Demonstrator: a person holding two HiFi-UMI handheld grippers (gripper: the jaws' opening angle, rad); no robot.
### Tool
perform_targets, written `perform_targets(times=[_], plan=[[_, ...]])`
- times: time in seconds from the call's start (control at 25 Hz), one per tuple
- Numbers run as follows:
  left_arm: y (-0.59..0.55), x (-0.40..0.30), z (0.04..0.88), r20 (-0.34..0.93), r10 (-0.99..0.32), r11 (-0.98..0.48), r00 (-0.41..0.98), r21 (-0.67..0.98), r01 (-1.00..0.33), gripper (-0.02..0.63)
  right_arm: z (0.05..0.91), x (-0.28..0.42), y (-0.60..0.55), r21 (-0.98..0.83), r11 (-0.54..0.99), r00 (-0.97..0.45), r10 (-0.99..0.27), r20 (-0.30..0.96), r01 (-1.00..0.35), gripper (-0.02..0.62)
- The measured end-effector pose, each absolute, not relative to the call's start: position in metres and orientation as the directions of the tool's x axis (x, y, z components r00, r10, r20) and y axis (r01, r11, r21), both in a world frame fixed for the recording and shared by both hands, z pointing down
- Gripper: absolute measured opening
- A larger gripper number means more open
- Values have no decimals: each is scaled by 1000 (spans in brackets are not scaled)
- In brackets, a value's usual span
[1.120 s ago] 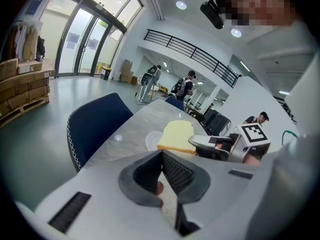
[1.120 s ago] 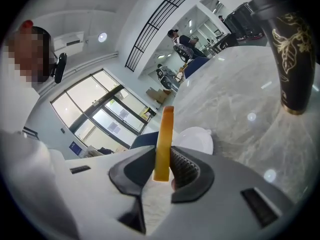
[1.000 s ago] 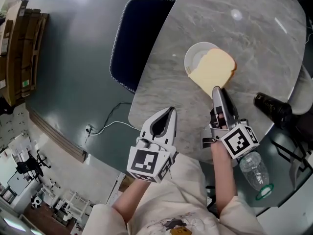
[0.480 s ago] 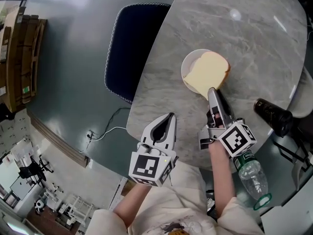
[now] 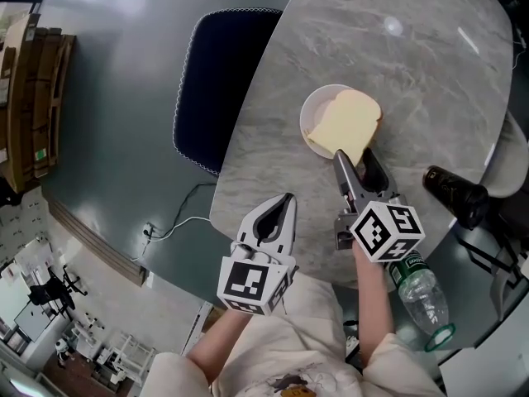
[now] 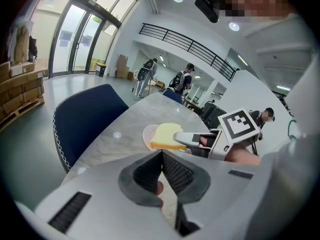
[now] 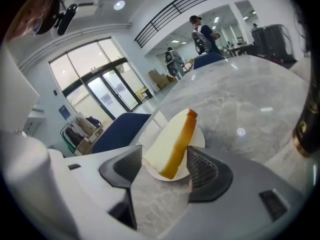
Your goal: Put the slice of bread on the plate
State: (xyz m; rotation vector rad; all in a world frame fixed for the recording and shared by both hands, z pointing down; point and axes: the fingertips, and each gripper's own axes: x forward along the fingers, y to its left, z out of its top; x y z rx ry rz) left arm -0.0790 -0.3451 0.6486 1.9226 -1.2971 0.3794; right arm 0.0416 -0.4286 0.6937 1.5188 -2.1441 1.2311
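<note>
**Marble table (image 5: 430, 64): bread (image 5: 347, 122) let go, not yet safe**

At 7 o'clock from the plate (image 5: 312, 110), the left gripper (image 5: 288, 198) hovers empty, jaws pressed together. The bread lies on the plate, overhanging its rim toward 5 o'clock. There the right gripper (image 5: 355, 157) has just been opening; its jaws stand wide around the bread's near corner. A crooked pull-back could snag the crust and drag it off. How much plate lies beneath is hidden.

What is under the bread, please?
A white plate lies under the bread, its rim showing beside it. The bread covers the rest, so anything else there cannot be seen.
</note>
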Motion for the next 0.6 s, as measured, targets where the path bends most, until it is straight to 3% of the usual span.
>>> perform_targets(times=[0.16, 0.4, 0.6], plan=[[-344, -79, 646, 616, -651, -190, 443, 432, -881, 11, 701, 35, -423, -293, 256, -389, -609, 692, -921, 325], [-343, -80, 644, 614, -654, -189, 441, 432, -882, 11, 696, 35, -424, 59, 424, -249, -634, 732, -904, 325], [-342, -83, 639, 610, -658, -191, 441, 432, -882, 11, 681, 35, -427, 84, 421, -241, -660, 712, -903, 325]])
